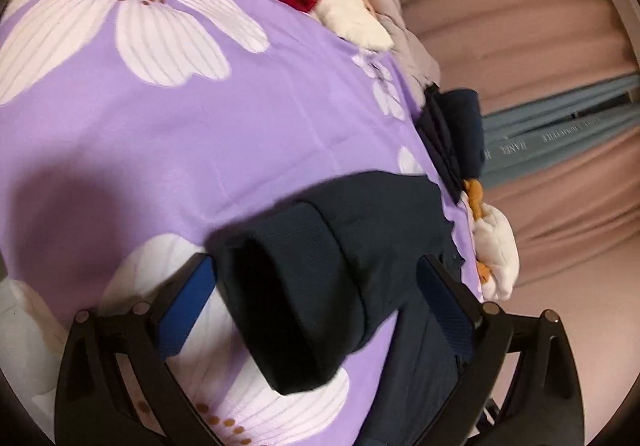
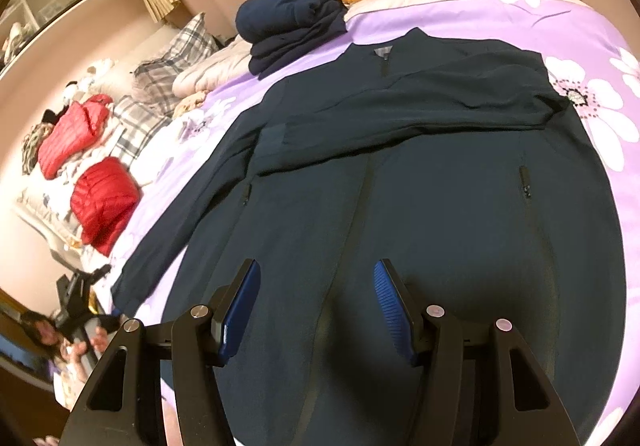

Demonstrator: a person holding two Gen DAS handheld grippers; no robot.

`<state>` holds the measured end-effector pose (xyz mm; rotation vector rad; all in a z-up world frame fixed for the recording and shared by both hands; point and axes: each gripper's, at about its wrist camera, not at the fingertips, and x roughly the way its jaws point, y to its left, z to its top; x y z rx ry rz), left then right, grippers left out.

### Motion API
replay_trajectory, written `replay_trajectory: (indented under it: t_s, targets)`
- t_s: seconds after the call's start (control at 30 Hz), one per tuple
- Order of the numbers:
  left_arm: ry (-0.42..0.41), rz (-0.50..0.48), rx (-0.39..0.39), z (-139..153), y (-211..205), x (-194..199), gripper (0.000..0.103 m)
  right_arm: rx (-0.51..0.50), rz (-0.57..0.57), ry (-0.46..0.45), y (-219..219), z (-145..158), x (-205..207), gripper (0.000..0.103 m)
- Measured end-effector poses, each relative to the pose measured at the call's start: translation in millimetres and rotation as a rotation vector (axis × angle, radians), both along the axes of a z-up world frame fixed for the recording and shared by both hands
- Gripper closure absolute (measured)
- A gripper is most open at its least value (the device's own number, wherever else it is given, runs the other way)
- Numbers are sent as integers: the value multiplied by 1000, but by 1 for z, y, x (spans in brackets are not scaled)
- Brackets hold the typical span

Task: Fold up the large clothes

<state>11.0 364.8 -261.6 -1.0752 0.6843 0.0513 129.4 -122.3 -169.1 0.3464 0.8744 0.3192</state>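
Here the dark navy zip-front jacket (image 2: 400, 174) lies spread face up on the bed's lilac bedspread with large white flowers (image 2: 580, 22), its collar towards the far edge. 1 sleeve is already folded across the chest; the other sleeve (image 1: 320, 246) stretches out to the side, its ribbed cuff resting on the bedspread.

The left gripper (image 1: 320, 298) is released, its jaws wide on either side of that cuff, and the blue pads do not look pressed onto the cloth. The right gripper (image 2: 316, 310) hangs over the jacket's lower front, jaws apart and empty, with the centre zip running between them.

The jacket looks light, thin and limp, so it will likely sag and drag when lifted, and the smooth bedspread may let it slide. The ribbed cuff seems the firmest hold for the sleeve; the hem corners should suit the body fold.

A folded navy garment (image 2: 292, 26) sits near the collar, and red puffer jackets (image 2: 100, 202) lie further off.
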Motion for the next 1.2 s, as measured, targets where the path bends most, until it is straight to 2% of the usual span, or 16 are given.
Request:
replay_trajectory:
  t_s: [0.03,0.07,0.1,0.13,0.17,0.2,0.27,0.3,0.47,0.67,0.77,0.83,0.87,0.93,1.07,1.2]
  targets:
    - [-2,-23,-6,-1,-2,3,16,1,-2,3,1,-1,0,44]
    - [5,-39,-2,-3,-3,6,28,3,-1,5,2,-2,1,44]
    - [15,-49,2,-5,-3,9,46,6,-1,9,3,-4,2,44]
    - [20,-55,-2,-8,-3,12,55,8,-1,11,5,-5,3,44]
    - [30,-59,-17,-12,-2,14,70,10,2,16,7,-6,4,44]
    - [40,-56,-28,-15,-1,17,80,9,6,19,10,-7,5,44]
    - [35,-51,-20,-10,-4,17,85,4,14,19,14,-7,6,44]
    - [32,-51,-13,-6,-5,18,92,1,20,19,16,-7,7,44]
    - [-15,-86,49,47,-21,43,95,-2,30,21,16,-7,13,44]
    - [-127,-162,113,146,-63,110,95,54,31,6,9,-7,15,44]
    - [-186,-274,193,202,-122,156,95,77,24,-14,1,-4,13,44]
    - [-208,-373,254,232,-177,188,95,94,10,-30,-9,-2,12,44]
    - [-214,-412,268,240,-198,199,95,103,0,-38,-16,-2,12,44]
    - [-223,-526,337,258,-270,230,94,116,-23,-48,-29,-1,11,44]
    - [-202,-701,408,257,-388,268,92,143,-89,-66,-64,-2,6,44]
    - [-148,-826,498,217,-502,297,90,157,-163,-65,-98,-8,-3,44]
